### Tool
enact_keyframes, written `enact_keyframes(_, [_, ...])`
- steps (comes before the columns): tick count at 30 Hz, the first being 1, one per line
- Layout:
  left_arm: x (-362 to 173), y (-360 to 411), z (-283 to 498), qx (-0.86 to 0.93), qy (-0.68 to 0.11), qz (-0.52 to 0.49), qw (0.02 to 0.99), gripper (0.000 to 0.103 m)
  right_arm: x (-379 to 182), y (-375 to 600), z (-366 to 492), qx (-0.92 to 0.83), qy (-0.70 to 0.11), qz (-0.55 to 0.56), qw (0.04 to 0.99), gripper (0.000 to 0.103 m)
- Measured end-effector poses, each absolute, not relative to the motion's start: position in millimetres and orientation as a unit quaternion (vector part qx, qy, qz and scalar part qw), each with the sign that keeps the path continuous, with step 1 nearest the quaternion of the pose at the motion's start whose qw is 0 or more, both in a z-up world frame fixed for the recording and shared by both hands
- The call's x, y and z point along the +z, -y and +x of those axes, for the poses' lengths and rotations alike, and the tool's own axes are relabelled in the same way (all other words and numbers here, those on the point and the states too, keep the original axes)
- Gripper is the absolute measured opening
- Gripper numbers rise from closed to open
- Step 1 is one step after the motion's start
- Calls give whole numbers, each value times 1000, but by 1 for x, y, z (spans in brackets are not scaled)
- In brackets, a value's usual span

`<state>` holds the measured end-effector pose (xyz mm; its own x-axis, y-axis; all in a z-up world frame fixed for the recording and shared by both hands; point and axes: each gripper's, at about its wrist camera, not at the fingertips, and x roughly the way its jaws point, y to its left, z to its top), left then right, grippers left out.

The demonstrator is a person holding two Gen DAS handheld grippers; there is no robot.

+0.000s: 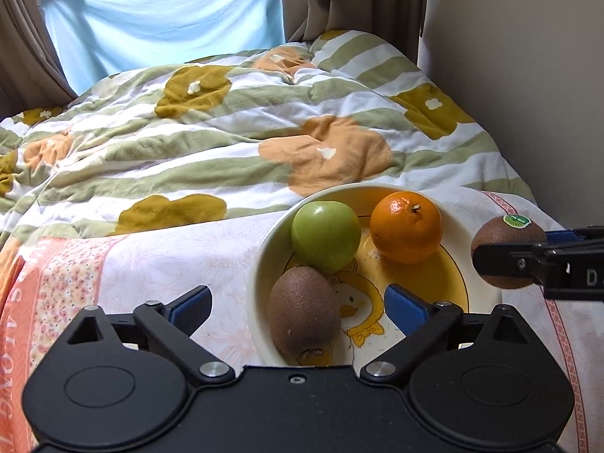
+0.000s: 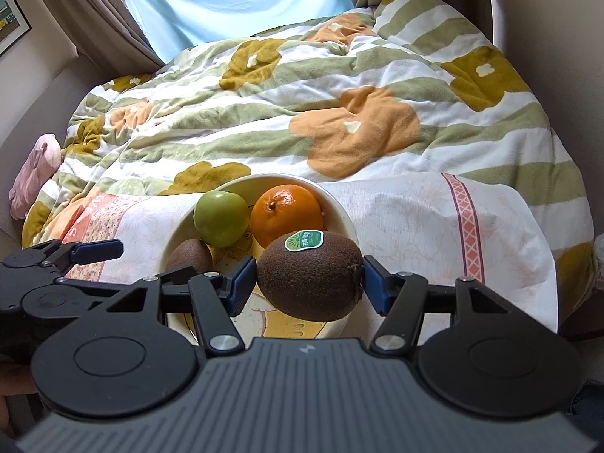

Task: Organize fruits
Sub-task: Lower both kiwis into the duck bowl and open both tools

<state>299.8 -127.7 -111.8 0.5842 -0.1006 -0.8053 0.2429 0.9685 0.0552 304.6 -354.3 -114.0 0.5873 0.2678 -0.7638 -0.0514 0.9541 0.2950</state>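
A cream bowl (image 1: 260,260) with a yellow cartoon inside sits on a floral cloth on the bed. It holds a green apple (image 1: 325,234), an orange (image 1: 406,226) and a brown kiwi (image 1: 304,315). My left gripper (image 1: 298,311) is open, its fingers either side of that kiwi near the bowl's front. My right gripper (image 2: 307,281) is shut on a second kiwi with a green sticker (image 2: 311,277), held over the bowl's right front rim (image 2: 349,226). This held kiwi also shows at the right of the left wrist view (image 1: 506,234).
A rumpled quilt (image 1: 226,132) with green stripes and orange flowers covers the bed behind the bowl. A wall (image 1: 528,56) runs along the right. Curtains and a blue sheet (image 1: 170,11) hang at the back. A pink bundle (image 2: 36,173) lies at the far left.
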Motion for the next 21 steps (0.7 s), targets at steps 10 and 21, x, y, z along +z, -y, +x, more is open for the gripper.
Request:
enact_keyframes(10, [-102,113,271,-100,-445,66,888,100,-125,331,317,130,-458,69,877,75])
enact_keyframes(21, [-106,99,261,-85,-461,55,882,100,-150,309,322,138,-475,30,868,75])
